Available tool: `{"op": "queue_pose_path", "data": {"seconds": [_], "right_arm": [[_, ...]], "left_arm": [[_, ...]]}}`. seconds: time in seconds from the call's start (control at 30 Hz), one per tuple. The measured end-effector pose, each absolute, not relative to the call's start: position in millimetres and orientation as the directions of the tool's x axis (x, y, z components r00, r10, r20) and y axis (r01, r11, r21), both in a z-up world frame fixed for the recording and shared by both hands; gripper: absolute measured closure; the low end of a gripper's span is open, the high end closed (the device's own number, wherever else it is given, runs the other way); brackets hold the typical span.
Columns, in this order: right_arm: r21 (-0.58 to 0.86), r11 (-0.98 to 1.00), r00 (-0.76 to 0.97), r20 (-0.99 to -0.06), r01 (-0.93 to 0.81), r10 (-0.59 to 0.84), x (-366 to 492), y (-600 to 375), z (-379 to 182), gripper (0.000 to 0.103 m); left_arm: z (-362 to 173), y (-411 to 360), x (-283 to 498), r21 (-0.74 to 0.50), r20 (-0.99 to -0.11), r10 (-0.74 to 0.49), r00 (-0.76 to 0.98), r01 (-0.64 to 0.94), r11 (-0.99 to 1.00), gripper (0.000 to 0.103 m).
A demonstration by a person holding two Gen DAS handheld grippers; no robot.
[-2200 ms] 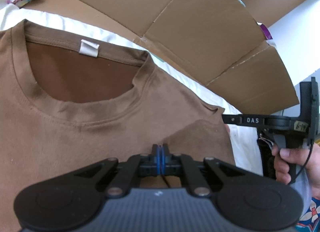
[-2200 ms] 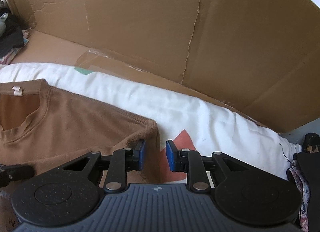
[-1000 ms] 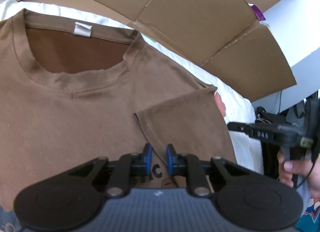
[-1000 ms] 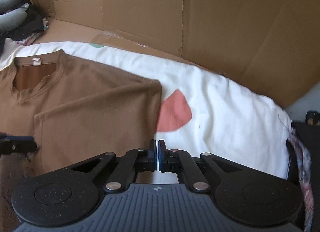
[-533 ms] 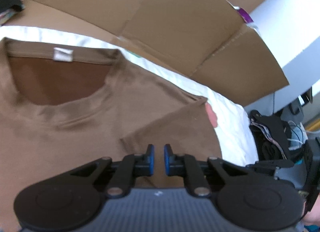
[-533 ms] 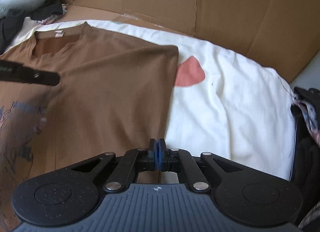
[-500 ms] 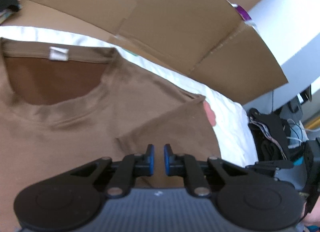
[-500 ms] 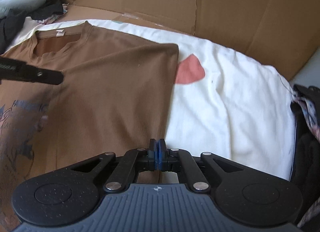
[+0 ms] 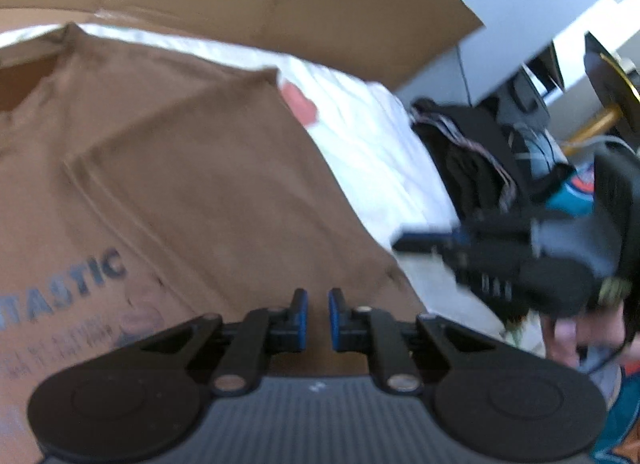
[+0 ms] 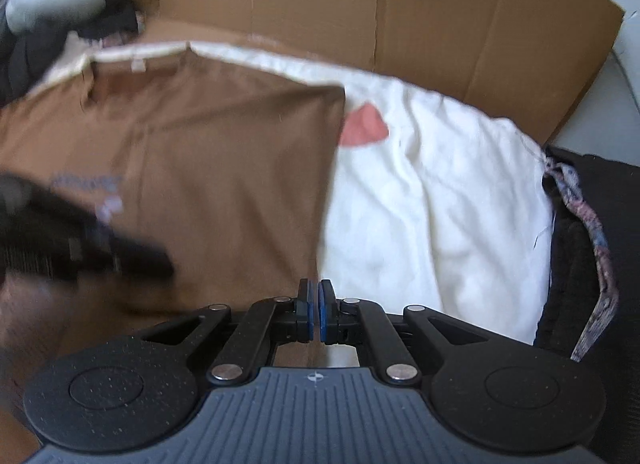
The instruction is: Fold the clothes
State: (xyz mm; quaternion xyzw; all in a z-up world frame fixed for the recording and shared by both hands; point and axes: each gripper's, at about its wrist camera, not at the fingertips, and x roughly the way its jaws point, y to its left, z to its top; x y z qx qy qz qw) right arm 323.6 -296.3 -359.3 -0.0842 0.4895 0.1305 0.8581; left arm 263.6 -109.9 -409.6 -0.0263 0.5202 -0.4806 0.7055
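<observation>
A brown T-shirt (image 9: 180, 184) lies flat on a white sheet, its right sleeve folded in over the chest and blue print showing lower down. My left gripper (image 9: 318, 316) hovers over the shirt's lower right part. Its pads stand a narrow gap apart with nothing between them. In the right wrist view the same shirt (image 10: 220, 164) fills the left half, and my right gripper (image 10: 316, 312) is shut right at the shirt's right edge, with no cloth seen between the pads. Each gripper shows blurred in the other's view: the right gripper (image 9: 404, 244) and the left gripper (image 10: 166, 264).
A white sheet (image 10: 440, 204) with a pink patch (image 10: 364, 128) covers the surface. Cardboard walls (image 10: 360, 4) stand along the back. Dark clothes (image 10: 580, 264) are piled at the right edge, more clothes (image 10: 52, 4) at the back left. A person's hand (image 9: 568, 340) holds the right gripper.
Both grippers have drawn back from the collar toward the shirt's lower part. The left one swung right, bringing the print into view. The right stayed shut along the shirt's edge.
</observation>
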Motion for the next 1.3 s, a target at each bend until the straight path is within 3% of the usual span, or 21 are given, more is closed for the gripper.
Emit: {"op": "queue_pose_path", "data": {"seconds": [0.17, 0.33, 0.57, 0.63, 0.7, 0.8, 0.93, 1.03, 1.1, 1.2, 1.3], "right_arm": [[-0.004, 0.942, 0.495, -0.851, -0.335, 0.173, 322, -280, -368, 0.099], [-0.055, 0.918, 0.483, -0.862, -0.393, 0.155, 308, -272, -389, 0.098], [-0.072, 0.913, 0.445, -0.887, -0.401, 0.125, 304, -269, -383, 0.09], [-0.073, 0.908, 0.442, -0.888, -0.412, 0.129, 306, -270, -373, 0.081], [-0.07, 0.911, 0.452, -0.882, -0.406, 0.134, 310, -273, -357, 0.059], [-0.028, 0.917, 0.445, -0.88, -0.397, 0.166, 315, -279, -333, 0.055], [-0.006, 0.933, 0.444, -0.881, -0.359, 0.165, 322, -285, -294, 0.054], [0.046, 0.95, 0.444, -0.876, -0.309, 0.187, 326, -290, -261, 0.052], [0.072, 0.955, 0.446, -0.873, -0.289, 0.2, 326, -292, -240, 0.042], [0.101, 0.958, 0.453, -0.864, -0.269, 0.218, 326, -294, -209, 0.041], [0.106, 0.956, 0.474, -0.85, -0.274, 0.23, 324, -292, -176, 0.038]], "left_arm": [[-414, -105, 247, -0.495, -0.742, -0.67, -0.014, 0.685, 0.534, 0.092], [-413, -94, 249, -0.532, -0.737, -0.675, -0.019, 0.633, 0.563, 0.092], [-394, -80, 248, -0.508, -0.753, -0.657, 0.041, 0.598, 0.62, 0.088], [-386, -75, 248, -0.495, -0.757, -0.65, 0.059, 0.598, 0.631, 0.076], [-374, -66, 248, -0.482, -0.762, -0.643, 0.079, 0.592, 0.645, 0.065], [-353, -56, 249, -0.462, -0.768, -0.63, 0.113, 0.583, 0.668, 0.062], [-320, -39, 252, -0.437, -0.77, -0.615, 0.172, 0.561, 0.704, 0.042], [-291, -27, 251, -0.405, -0.774, -0.595, 0.217, 0.552, 0.729, 0.036], [-270, -18, 248, -0.378, -0.779, -0.576, 0.249, 0.546, 0.747, 0.033], [-243, -7, 242, -0.335, -0.784, -0.542, 0.303, 0.529, 0.78, 0.025], [-221, 7, 234, -0.312, -0.787, -0.513, 0.344, 0.496, 0.81, 0.023]]}}
